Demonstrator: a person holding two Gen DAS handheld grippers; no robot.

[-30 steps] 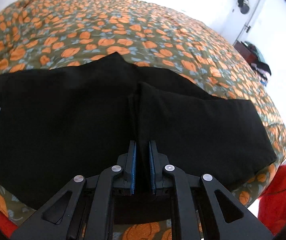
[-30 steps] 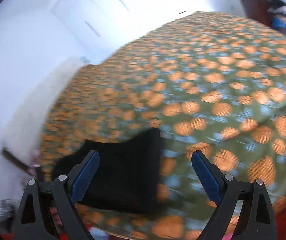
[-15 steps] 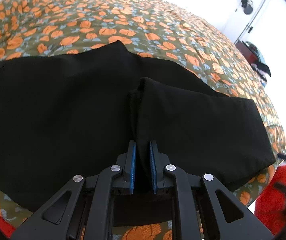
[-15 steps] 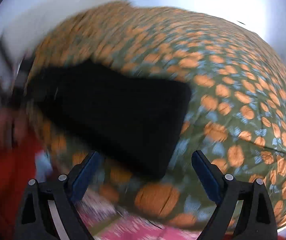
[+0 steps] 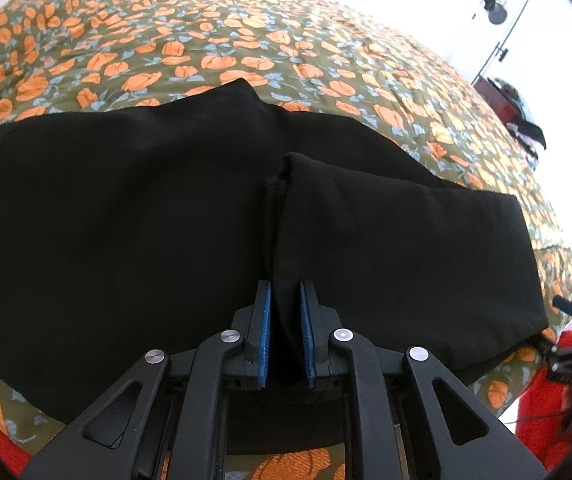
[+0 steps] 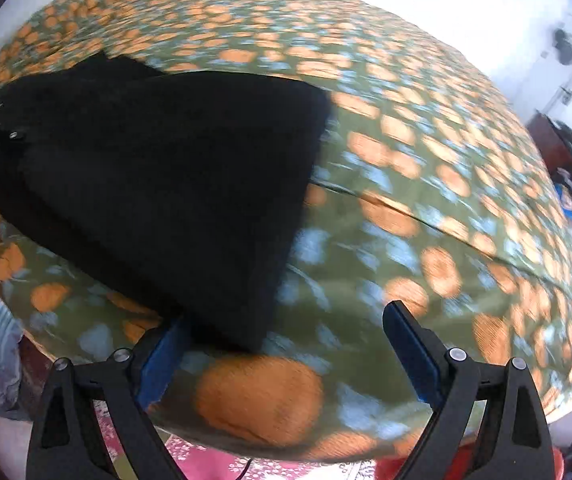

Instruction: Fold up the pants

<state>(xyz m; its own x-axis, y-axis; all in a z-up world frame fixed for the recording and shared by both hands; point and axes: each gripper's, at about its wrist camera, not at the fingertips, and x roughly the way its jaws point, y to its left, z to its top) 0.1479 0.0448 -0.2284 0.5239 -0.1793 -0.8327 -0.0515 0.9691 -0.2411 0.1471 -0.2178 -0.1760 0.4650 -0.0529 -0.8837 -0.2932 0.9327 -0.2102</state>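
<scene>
Pants [image 5: 145, 220], black, lie spread across the flowered bedspread [image 5: 245, 40] so you can work flat. Your left gripper [image 5: 286, 336] is nearly closed, pinching a raised fold of the cloth between its blue pads [image 5: 265, 336], probably to anchor the crease. Your right gripper [image 6: 286, 354] stands wide open and empty near the pant leg's hem [image 6: 286, 240], which sits just ahead of its left finger.

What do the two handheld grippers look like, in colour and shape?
Both the left gripper and the right gripper are matte black plastic, with angular linkage arms that have triangular cut-outs and round silver pivot screws. The inner faces of the jaws carry blue ribbed pads. No sleeve is visible.
</scene>
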